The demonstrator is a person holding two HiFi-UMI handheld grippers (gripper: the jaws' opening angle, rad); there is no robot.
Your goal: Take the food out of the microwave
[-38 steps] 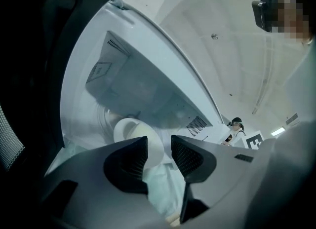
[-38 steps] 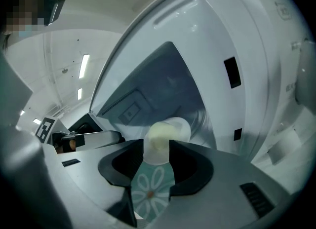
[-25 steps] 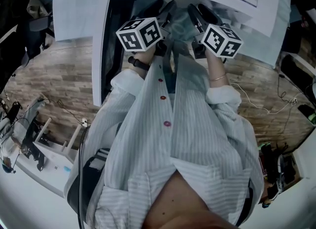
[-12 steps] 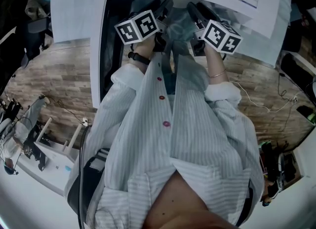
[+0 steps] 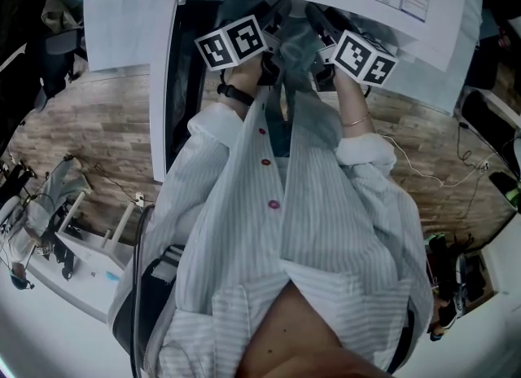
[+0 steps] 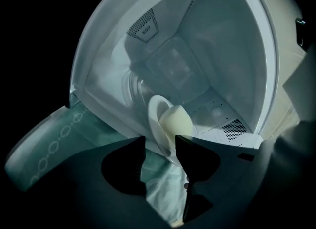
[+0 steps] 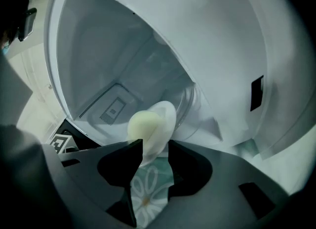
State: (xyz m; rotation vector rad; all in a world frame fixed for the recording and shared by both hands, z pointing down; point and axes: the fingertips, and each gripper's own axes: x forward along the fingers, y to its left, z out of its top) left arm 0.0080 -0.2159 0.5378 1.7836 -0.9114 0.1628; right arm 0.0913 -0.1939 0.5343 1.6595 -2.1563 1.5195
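Observation:
A white plate [image 6: 157, 119] with a pale round bun [image 6: 175, 120] sits just in front of the open white microwave [image 6: 232, 50], above a green patterned cloth [image 6: 59, 139]. My left gripper [image 6: 160, 146] has just been opening. The plate's rim lies in its wide gap, against one jaw only. My right gripper [image 7: 154, 149] is on the other side of the plate [image 7: 163, 124], whose rim fills the gap between its jaws, with the bun [image 7: 144, 127] beside them. In the head view both marker cubes [image 5: 236, 41] [image 5: 365, 57] are at the microwave's mouth, and the plate is hidden.
The microwave's dark door [image 5: 183, 83] stands open at the left in the head view. A glass turntable [image 6: 133, 82] lies inside the cavity. The person's striped shirt [image 5: 309, 230] fills the middle. The floor [image 5: 89, 140] is wood, with cables and stands at both sides.
In the head view both marker cubes have shifted a little toward the microwave's mouth and rolled slightly. The left cube moved more.

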